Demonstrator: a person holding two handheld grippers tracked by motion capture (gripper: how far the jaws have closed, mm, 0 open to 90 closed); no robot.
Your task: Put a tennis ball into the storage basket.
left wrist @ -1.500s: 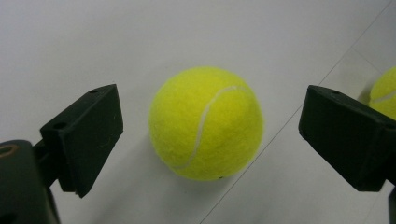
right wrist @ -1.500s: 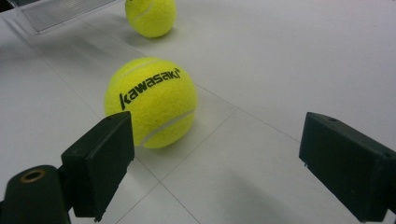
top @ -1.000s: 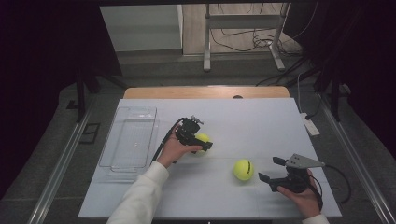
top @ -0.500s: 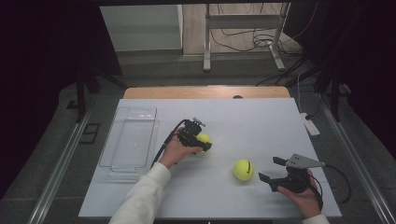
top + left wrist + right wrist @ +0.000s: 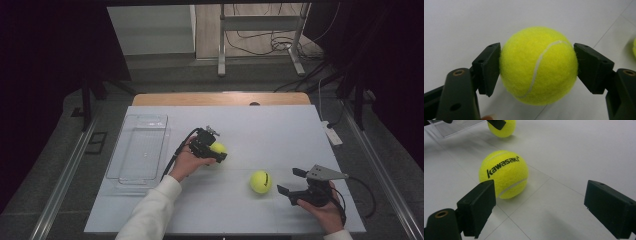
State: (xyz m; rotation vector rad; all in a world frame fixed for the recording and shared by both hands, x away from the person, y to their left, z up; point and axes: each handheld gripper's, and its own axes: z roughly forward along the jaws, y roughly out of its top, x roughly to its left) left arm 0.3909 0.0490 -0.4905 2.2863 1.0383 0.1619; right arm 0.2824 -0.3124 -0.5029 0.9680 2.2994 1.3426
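While left gripper [image 5: 537,66] clamped fuzzy yellow tennis ball [image 5: 538,65], right gripper [image 5: 539,207] sat wide near second, Kawasaki-printed yellow ball [image 5: 503,173].

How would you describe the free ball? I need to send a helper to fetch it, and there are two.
On the white table, look right of the clear tray and past the left gripper, which is shut on a ball. The free ball lies nearer the right gripper, in front of its open jaws. It alone sits on the table ungripped and reads "kawasaki" in black.
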